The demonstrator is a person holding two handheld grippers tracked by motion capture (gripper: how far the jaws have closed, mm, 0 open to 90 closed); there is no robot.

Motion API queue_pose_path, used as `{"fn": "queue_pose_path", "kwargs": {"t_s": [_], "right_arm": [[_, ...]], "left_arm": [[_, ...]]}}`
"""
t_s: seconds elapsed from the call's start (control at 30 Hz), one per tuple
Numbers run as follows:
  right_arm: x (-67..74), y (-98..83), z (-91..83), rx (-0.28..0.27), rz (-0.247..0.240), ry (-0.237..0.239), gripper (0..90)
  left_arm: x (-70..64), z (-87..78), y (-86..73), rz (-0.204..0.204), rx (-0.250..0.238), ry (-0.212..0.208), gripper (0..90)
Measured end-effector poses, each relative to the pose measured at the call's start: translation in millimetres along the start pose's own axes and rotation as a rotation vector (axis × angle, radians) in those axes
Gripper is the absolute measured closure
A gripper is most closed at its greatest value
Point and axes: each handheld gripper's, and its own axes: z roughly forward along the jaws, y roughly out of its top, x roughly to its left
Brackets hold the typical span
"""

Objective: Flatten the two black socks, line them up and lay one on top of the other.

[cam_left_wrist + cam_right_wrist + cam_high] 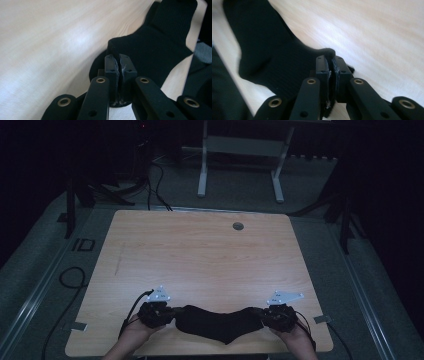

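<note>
A black sock (pixel 216 322) lies stretched across the near edge of the wooden table (pixel 200 250), sagging in the middle. My left gripper (pixel 167 315) is shut on its left end, and my right gripper (pixel 261 316) is shut on its right end. In the left gripper view the jaws pinch a fold of the black sock (pixel 155 42) between the closed pads (pixel 111 65). The right gripper view has the same grip: black knit sock (pixel 269 52) squeezed between the pads (pixel 322 67). A person's hands hold both grippers from the bottom of the high view.
A small round grommet (pixel 238 226) sits near the table's far edge. Beyond it stands a white desk frame (pixel 240 160). Cables (pixel 70 280) trail on the floor to the left. Dark stands flank the table.
</note>
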Motion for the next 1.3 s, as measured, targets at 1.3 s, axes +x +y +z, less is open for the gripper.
{"fn": "queue_pose_path", "kwargs": {"t_s": [1.3], "right_arm": [[-66.8, 45.9, 67.2, 0.024, 0.016, -0.056, 80.5]], "left_arm": [[53.7, 31.3, 25.7, 0.001, -0.056, 0.249, 86.4]]}}
